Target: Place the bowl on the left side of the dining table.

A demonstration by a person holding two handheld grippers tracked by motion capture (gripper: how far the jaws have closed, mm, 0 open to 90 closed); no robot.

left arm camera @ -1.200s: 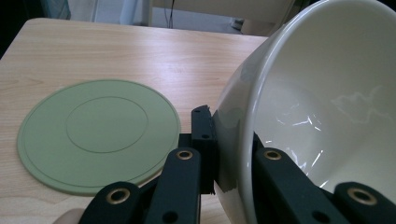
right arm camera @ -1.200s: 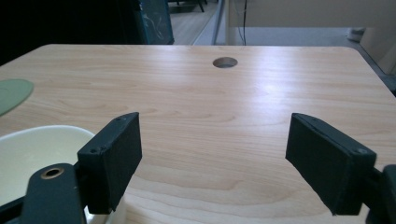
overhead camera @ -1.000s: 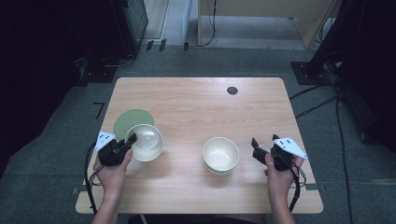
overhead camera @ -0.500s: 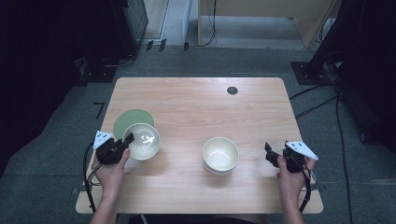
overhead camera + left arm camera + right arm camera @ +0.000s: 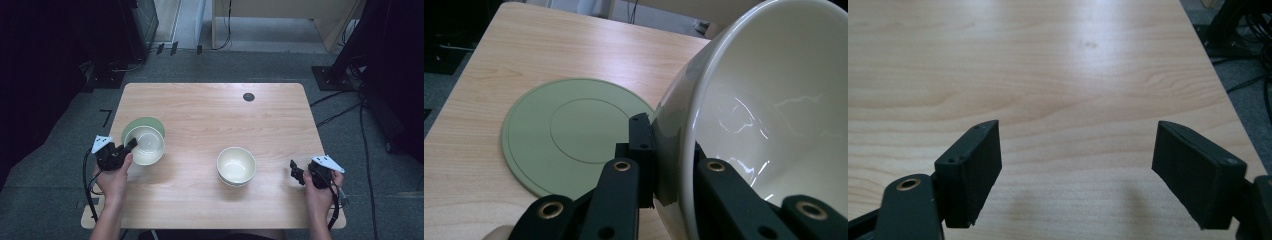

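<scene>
Bowls first, from the high view: we've got our left gripper (image 5: 131, 145) clamped on the near-left rim of a cream bowl (image 5: 145, 145), which sits over the near-right part of a green plate (image 5: 141, 125) on the left side of the wooden table (image 5: 210, 115). Whether the bowl is actually resting on the plate or lifted a bit, we can't tell from up there. Middle-right of the table there's a stack of cream bowls (image 5: 236, 166), well apart from the one we're holding. Our right gripper (image 5: 295, 171) is off near the right edge of the table, right of that stack and not touching anything. A small dark round spot (image 5: 248, 96) sits toward the far edge. Over to the left gripper view: the left gripper (image 5: 669, 160) has one jaw on the outside wall of the bowl (image 5: 774, 115) and the other inside, so the rim is pinched between them, and the bowl looks tilted. The green plate (image 5: 569, 140) lies flat on the wood just to the left and behind it. Right gripper view: the right gripper (image 5: 1075, 165) has its jaws spread wide with just bare table (image 5: 1048, 75) between them, holding nothing.
</scene>
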